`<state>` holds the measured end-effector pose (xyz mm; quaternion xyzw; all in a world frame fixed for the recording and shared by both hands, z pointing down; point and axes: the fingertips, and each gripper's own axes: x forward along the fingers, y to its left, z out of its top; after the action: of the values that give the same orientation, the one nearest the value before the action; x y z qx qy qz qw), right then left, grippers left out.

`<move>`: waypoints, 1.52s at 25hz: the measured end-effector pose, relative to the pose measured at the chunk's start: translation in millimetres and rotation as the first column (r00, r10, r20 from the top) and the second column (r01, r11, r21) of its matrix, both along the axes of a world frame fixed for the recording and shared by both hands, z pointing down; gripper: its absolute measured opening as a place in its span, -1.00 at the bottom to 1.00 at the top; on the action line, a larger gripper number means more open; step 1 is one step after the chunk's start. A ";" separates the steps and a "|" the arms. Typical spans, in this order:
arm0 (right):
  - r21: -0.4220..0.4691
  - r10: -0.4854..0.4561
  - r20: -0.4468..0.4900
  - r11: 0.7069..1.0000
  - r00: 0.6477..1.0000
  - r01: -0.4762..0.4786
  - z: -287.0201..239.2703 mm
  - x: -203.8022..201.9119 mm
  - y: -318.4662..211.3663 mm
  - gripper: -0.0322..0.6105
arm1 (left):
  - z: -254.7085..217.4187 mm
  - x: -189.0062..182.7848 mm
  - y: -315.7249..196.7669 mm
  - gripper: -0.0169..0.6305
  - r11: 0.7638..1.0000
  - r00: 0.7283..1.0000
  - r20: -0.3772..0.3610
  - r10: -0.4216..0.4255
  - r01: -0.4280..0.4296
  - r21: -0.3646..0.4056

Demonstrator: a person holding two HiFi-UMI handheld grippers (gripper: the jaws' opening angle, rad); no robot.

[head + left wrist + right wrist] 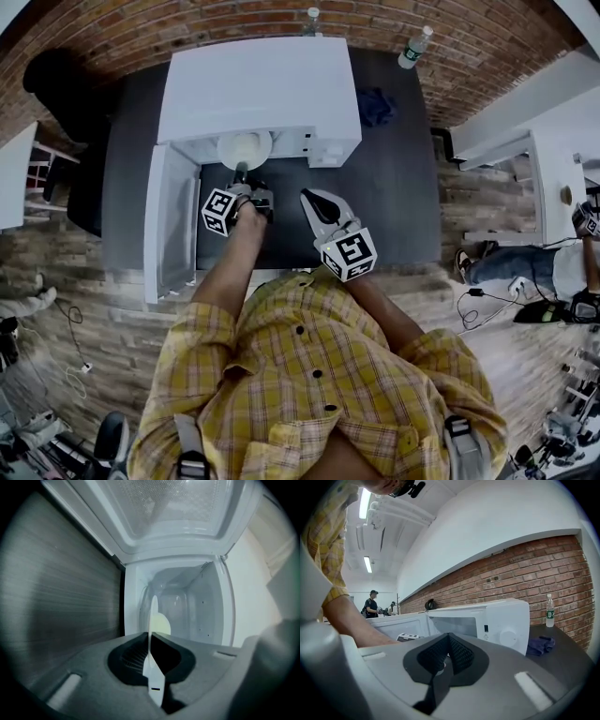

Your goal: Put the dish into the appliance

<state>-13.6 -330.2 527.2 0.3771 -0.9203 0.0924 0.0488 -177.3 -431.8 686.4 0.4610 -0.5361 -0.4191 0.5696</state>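
A white microwave (258,89) stands on the dark table (394,197) with its door (169,220) swung open to the left. My left gripper (241,173) is shut on the rim of a white dish (244,150), which sits at the mouth of the opening. In the left gripper view the dish (153,620) shows edge-on between the jaws of the left gripper (151,637), with the pale cavity (187,606) straight ahead. My right gripper (307,197) hangs over the table right of the opening, shut and empty. The right gripper (449,637) faces the microwave (506,620).
A blue cloth (375,105) lies on the table right of the microwave, and two water bottles (415,45) stand by the brick wall. The open door (178,508) borders the left gripper's path. A white desk (553,178) and a seated person (525,262) are at the right.
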 end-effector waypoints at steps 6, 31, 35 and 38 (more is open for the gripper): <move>-0.010 0.015 0.000 1.000 1.000 -0.015 1.0 4.7 -1.9 -0.89 | 8.6 -0.9 -6.1 -0.91 0.999 0.999 0.009 -0.035 0.035 0.007; -0.040 0.027 0.005 0.999 1.000 -0.027 8.5 10.3 -8.1 -0.89 | 8.1 7.2 -25.4 -0.49 0.999 0.997 -0.062 -0.044 0.046 0.024; -0.042 0.017 0.002 0.999 1.000 -0.017 7.9 8.4 -6.9 -0.89 | 7.3 6.4 -19.0 -0.47 0.999 0.996 -0.077 -0.044 0.046 0.021; -0.041 0.018 -0.002 0.999 1.000 -0.018 6.9 5.8 -3.7 -0.89 | 3.9 4.1 -10.0 -0.46 0.998 0.996 -0.081 -0.041 0.044 0.034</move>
<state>-7.8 -333.9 534.1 0.3844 -0.9147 0.1113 0.0562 -173.2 -441.8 690.3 0.4425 -0.5149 -0.4589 0.5731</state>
